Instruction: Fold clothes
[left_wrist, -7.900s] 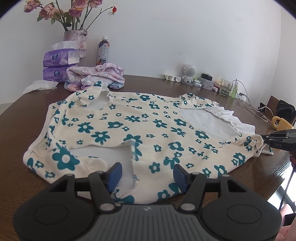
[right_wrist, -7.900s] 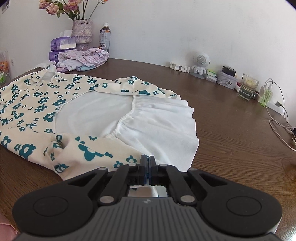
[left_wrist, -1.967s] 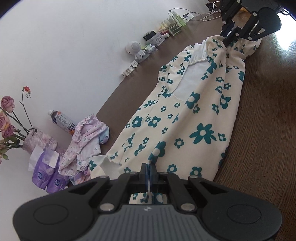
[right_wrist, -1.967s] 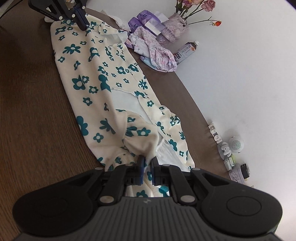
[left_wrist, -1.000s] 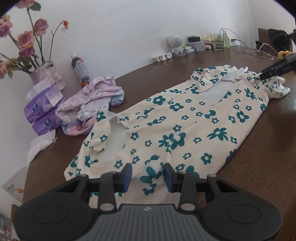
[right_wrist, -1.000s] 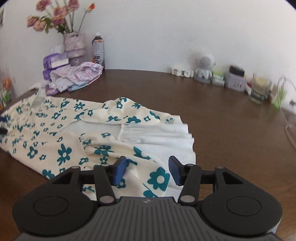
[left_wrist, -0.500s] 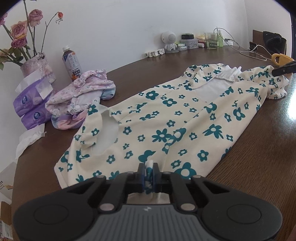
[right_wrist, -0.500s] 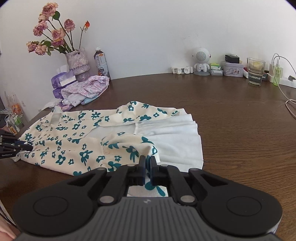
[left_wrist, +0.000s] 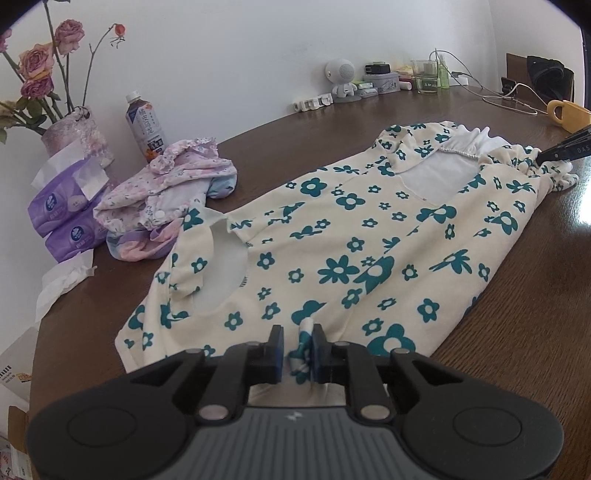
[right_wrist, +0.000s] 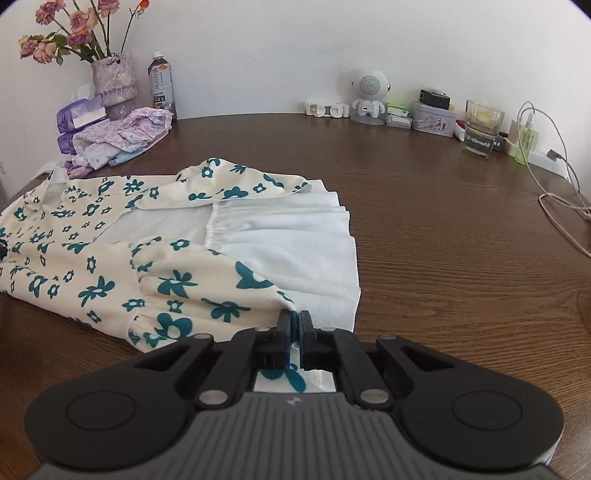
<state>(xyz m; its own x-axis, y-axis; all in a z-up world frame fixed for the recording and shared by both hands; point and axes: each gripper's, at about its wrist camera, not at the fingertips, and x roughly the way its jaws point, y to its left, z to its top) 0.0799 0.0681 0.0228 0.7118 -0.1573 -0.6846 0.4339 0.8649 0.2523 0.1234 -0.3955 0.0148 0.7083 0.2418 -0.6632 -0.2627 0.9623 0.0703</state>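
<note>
A cream dress with teal flowers (left_wrist: 369, 243) lies lengthwise on the brown table, one long side folded over; its white lining (right_wrist: 288, 240) shows at the hem end. My left gripper (left_wrist: 298, 349) is shut on a pinch of the dress's near edge at the shoulder end, jaws slightly apart around the bunched cloth. My right gripper (right_wrist: 294, 332) is shut on the dress's hem edge (right_wrist: 258, 288). The right gripper's tip (left_wrist: 565, 149) shows in the left wrist view at the far hem.
A pile of pink and lilac clothes (left_wrist: 170, 195), purple tissue packs (left_wrist: 66, 206), a vase of roses (left_wrist: 77, 136) and a bottle (left_wrist: 144, 125) stand at the back left. Small items, a glass (right_wrist: 480, 129) and cables (right_wrist: 554, 192) line the far wall. A yellow mug (left_wrist: 569, 114) stands right.
One second ago both grippers were open over the dress edges. They have since shut on the cloth, the left at the shoulder end, the right at the hem, and lowered slightly.
</note>
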